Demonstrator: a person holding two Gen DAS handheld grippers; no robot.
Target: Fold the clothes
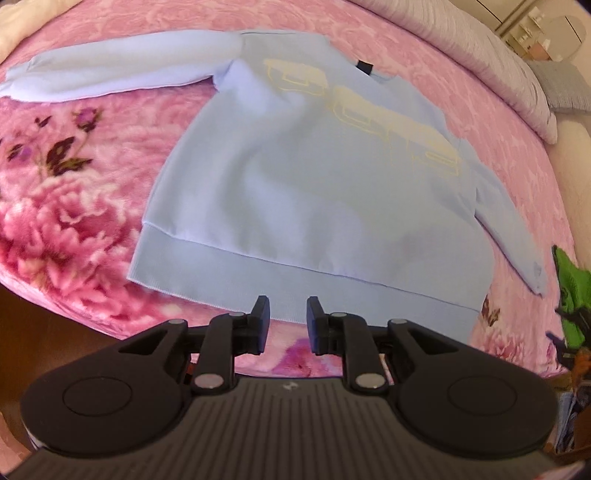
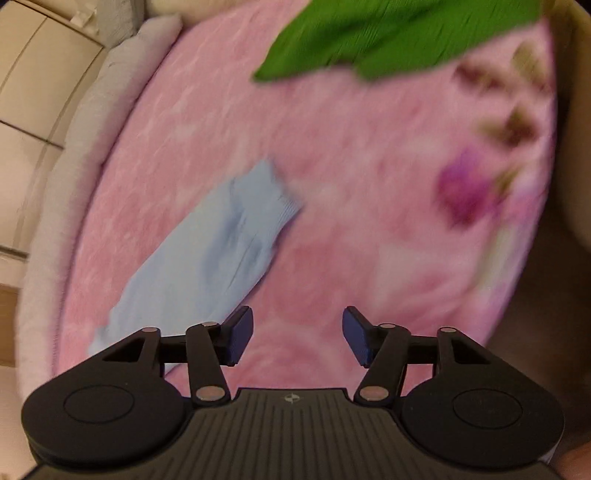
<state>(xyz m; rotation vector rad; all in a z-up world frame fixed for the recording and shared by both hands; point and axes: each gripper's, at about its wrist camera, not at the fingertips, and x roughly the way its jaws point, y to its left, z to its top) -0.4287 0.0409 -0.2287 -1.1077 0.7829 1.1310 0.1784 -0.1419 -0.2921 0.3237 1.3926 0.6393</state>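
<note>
Blue sweater (image 1: 295, 177) flat on pink blanket (image 1: 74, 229). L gripper (image 1: 287, 321) spread at hem, 6 o'clock; R gripper (image 2: 297, 334) spread by sleeve (image 2: 207, 254).

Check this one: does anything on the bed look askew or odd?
Nothing damaged or spilled. The blue sweatshirt lies flat but slanted on the pink blanket, one sleeve stretched out, the other angled down. A green garment lies apart. Both grippers are open, holding nothing.
</note>
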